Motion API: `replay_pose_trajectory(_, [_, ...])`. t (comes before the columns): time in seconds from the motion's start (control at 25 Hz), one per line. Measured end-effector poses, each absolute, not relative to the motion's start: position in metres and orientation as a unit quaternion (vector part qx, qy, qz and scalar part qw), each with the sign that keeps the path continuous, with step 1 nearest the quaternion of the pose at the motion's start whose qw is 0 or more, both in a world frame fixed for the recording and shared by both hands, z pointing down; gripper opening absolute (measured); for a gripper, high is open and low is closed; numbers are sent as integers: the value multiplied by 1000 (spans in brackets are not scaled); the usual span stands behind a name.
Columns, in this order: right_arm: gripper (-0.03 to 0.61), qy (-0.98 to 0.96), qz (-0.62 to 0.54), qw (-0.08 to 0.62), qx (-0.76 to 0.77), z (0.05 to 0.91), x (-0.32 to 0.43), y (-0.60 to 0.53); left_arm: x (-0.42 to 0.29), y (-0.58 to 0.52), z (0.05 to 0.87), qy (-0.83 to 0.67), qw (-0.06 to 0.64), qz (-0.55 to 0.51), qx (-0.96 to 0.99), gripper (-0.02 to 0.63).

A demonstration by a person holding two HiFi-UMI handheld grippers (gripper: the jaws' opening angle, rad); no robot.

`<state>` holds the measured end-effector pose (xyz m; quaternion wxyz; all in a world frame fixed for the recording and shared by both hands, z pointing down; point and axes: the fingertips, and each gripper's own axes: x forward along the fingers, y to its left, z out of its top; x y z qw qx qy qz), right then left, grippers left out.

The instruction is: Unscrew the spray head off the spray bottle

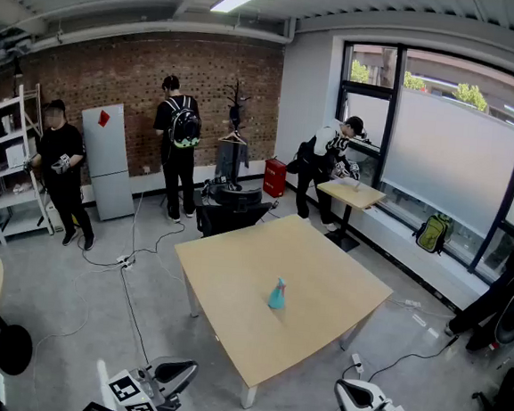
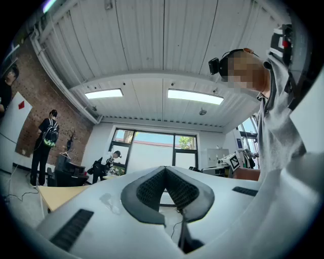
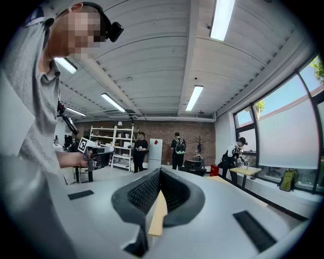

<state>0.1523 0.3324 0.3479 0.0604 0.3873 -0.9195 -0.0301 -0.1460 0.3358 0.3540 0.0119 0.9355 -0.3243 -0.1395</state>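
Not started yet, I'd say. The bottle (image 1: pixel 276 298) stands upright mid-table (image 1: pixel 340 279), well apart from both grippers at the near edge. I'd open both first, then clamp the body low with one and grab the head (image 1: pixel 280 284) with the other. Right now the left gripper (image 2: pixel 165 168) and right gripper (image 3: pixel 160 171) are closed tight, holding nothing.

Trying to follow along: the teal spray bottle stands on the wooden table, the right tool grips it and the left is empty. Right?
Not quite. The right tool is not gripping the spray bottle: the head view shows it well short of the table, and the right gripper view shows its jaws shut on nothing. The left tool is indeed empty.
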Motion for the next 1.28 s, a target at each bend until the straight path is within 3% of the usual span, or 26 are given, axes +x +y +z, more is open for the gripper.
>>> replay_pose_trajectory(0.6, [6, -911, -18, 73, 405, 359, 135, 302, -160, 310, 375, -301, 31, -118, 946, 3])
replay_pose_trajectory(1.0, [6, -902, -10, 40, 429, 351, 86, 279, -192, 279, 383, -261, 47, -132, 955, 3])
replay_pose_trajectory(1.28, [6, -894, 5, 62, 444, 365, 81, 271, -195, 255, 402, -245, 69, -136, 957, 3])
